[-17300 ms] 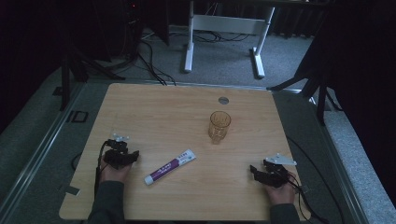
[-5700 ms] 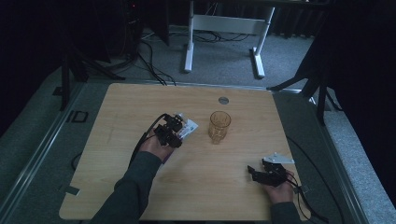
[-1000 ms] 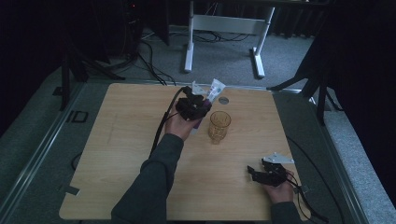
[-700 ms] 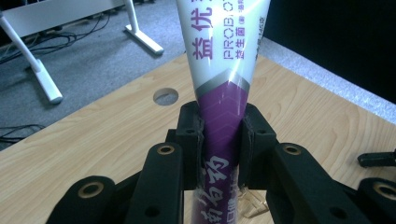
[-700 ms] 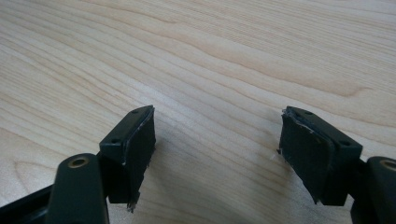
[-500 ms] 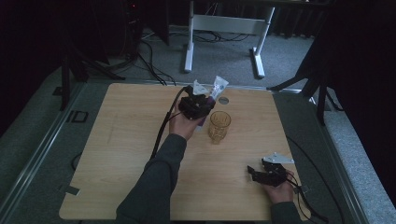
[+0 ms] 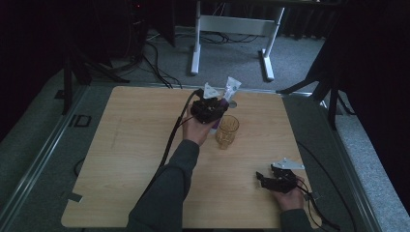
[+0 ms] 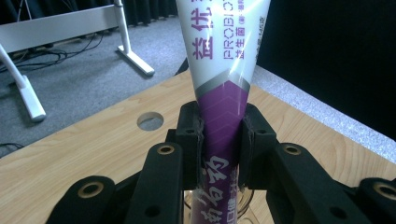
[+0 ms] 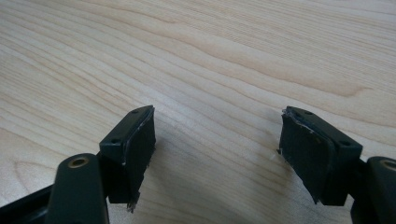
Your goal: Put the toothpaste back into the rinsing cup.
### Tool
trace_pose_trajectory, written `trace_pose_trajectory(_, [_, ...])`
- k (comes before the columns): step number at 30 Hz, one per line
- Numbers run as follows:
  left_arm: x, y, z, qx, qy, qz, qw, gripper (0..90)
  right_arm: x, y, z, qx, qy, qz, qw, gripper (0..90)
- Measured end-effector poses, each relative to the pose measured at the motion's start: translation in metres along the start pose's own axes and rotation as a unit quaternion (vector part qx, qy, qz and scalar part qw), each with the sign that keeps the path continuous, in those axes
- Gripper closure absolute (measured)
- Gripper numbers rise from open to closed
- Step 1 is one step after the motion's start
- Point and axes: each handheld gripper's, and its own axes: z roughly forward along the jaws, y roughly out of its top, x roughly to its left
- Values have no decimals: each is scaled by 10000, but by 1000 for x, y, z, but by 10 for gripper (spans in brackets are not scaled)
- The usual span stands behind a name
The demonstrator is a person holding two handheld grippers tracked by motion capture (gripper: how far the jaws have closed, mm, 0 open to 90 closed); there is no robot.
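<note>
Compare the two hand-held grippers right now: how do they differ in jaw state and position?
The left hand-held gripper is shut on the toothpaste tube, raised beside the glass. The right hand-held gripper is open, holding nothing, low over the table near its front edge. Both have black jaws.

bare wooden table (image 7: pixel 125 145) wide open at left, amber glass (image 7: pixel 227 131) standing mid-table, small hole (image 7: pixel 232 103) behind it

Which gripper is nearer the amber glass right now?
Left. The left gripper, holding the toothpaste tube, hovers just beside the amber glass; the right gripper rests apart near the table's front edge.
</note>
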Motion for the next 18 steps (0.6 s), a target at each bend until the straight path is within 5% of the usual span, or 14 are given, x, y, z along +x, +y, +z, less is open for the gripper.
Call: trace_pose_trajectory(18, [4, 9, 8, -287, 111, -156, 9994, 731, 1, -1, -1, 2, 19, -11, 10000, 268])
